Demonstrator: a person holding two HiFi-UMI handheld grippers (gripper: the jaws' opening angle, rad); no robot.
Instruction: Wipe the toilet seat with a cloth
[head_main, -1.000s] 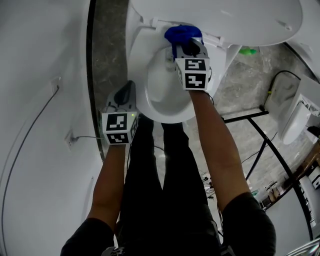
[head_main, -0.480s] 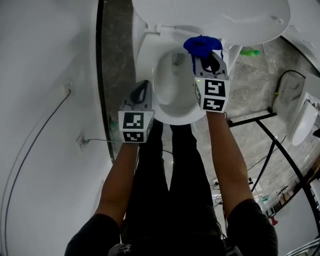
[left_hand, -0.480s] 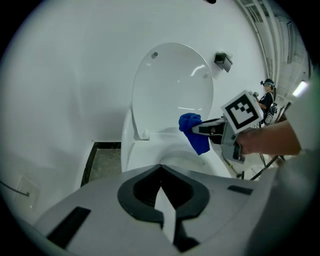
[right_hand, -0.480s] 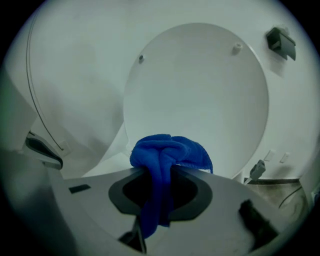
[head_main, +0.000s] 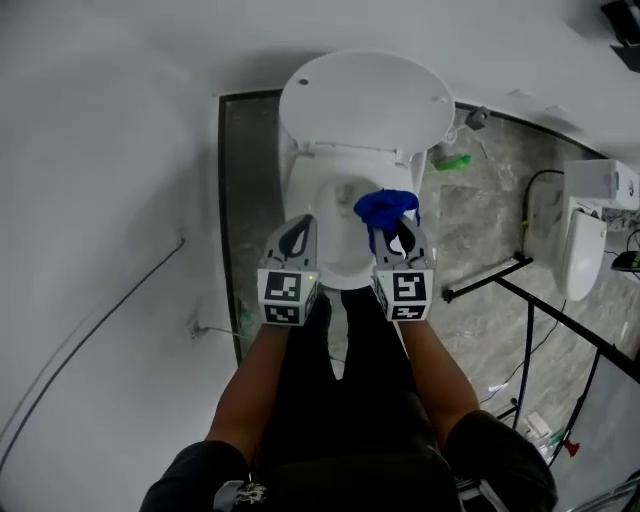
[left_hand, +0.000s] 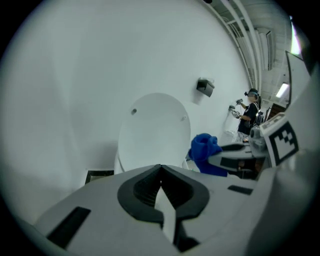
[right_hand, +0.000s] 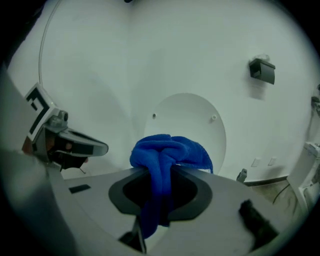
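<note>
Right hand-held gripper (head_main: 402, 238) pinches the bunched blue cloth (head_main: 385, 208) over the toilet seat (head_main: 298, 195), ready for wiping. Left hand-held gripper (head_main: 297, 236) is pressed together, empty.

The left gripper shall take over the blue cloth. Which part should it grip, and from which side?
Grip the bunched wad of the blue cloth that bulges past the tips of the right gripper, probably; its tail is pinched between those jaws. Come from the left, where the left gripper, now shut, stands beside it.

place: bathroom mock-up | cues: toilet (head_main: 365, 105), stone floor (head_main: 490, 215), loose cable (head_main: 527, 205), metal frame (head_main: 487, 277)
</note>
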